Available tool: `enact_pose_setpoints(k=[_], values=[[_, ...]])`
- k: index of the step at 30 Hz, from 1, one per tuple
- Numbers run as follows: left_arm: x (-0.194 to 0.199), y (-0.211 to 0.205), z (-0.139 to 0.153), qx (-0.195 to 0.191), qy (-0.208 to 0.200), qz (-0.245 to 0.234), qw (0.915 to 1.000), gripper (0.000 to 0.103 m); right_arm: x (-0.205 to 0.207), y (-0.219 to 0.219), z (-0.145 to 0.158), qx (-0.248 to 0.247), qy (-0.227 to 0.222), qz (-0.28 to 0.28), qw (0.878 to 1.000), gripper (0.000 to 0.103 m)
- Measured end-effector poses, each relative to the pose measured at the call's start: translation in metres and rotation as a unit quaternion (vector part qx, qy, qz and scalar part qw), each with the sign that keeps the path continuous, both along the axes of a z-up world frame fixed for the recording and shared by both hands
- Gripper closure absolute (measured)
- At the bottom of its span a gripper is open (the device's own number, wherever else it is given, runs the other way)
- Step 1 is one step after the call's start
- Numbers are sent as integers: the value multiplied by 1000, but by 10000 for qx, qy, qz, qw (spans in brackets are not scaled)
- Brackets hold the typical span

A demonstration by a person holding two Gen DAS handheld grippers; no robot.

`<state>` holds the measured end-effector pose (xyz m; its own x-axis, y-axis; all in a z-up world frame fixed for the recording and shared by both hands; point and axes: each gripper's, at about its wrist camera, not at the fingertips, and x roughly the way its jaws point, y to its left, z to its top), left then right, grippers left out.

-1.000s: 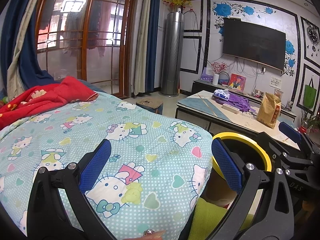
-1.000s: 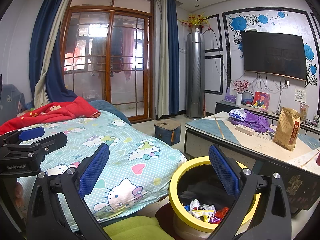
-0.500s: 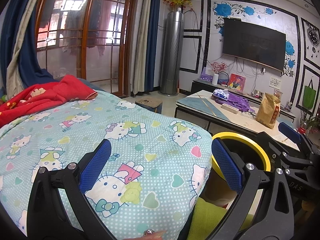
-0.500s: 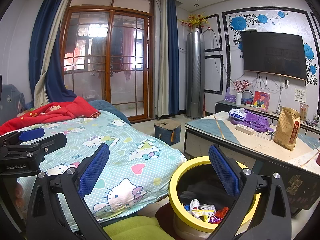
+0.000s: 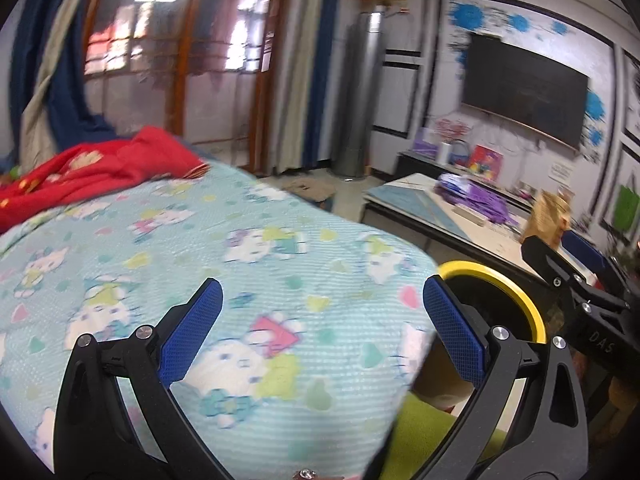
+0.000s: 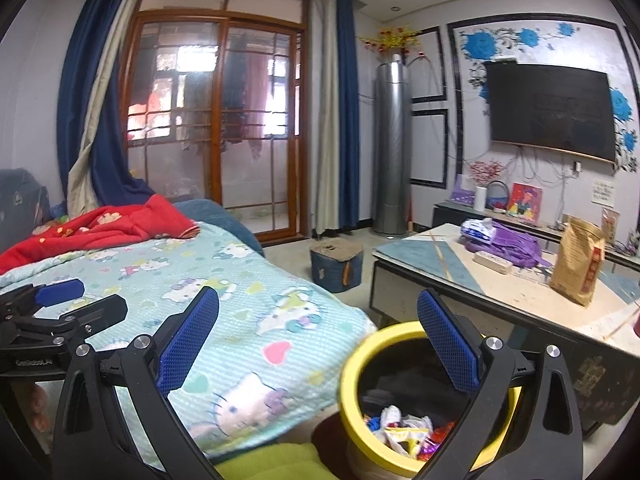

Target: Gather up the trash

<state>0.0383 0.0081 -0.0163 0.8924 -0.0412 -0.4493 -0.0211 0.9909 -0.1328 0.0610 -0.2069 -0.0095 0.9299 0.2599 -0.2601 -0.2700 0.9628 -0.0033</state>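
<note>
I read two markings. "DAS" is printed in pale letters on the black frame of the right gripper (image 5: 600,312), seen from my left wrist camera. "GenRobot.AI" stands on the frame of the left gripper (image 6: 60,300) in my right wrist view. Other print is illegible.

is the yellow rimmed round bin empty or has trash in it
Has trash: crumpled colourful wrappers lie at the bottom of the yellow-rimmed round bin, well below its rim.

Left gripper (image 5: 322,332): fingers (image 5: 191,332) spread wide, nothing between them, held level and pointing forward.
Right gripper (image 6: 318,340): fingers (image 6: 448,342) spread wide, empty, held level beside the left gripper.
</note>
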Motion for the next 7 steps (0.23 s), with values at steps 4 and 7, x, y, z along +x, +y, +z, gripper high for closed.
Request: enact_pose_setpoints(k=[4, 7], values=[[-11, 89, 5, -147, 351, 1255, 9914, 11, 26, 79, 13, -13, 460, 955, 9944, 6], [-39, 186, -3, -63, 789, 2750, 9582, 11, 38, 186, 6, -362, 1318, 2060, 9690, 6]])
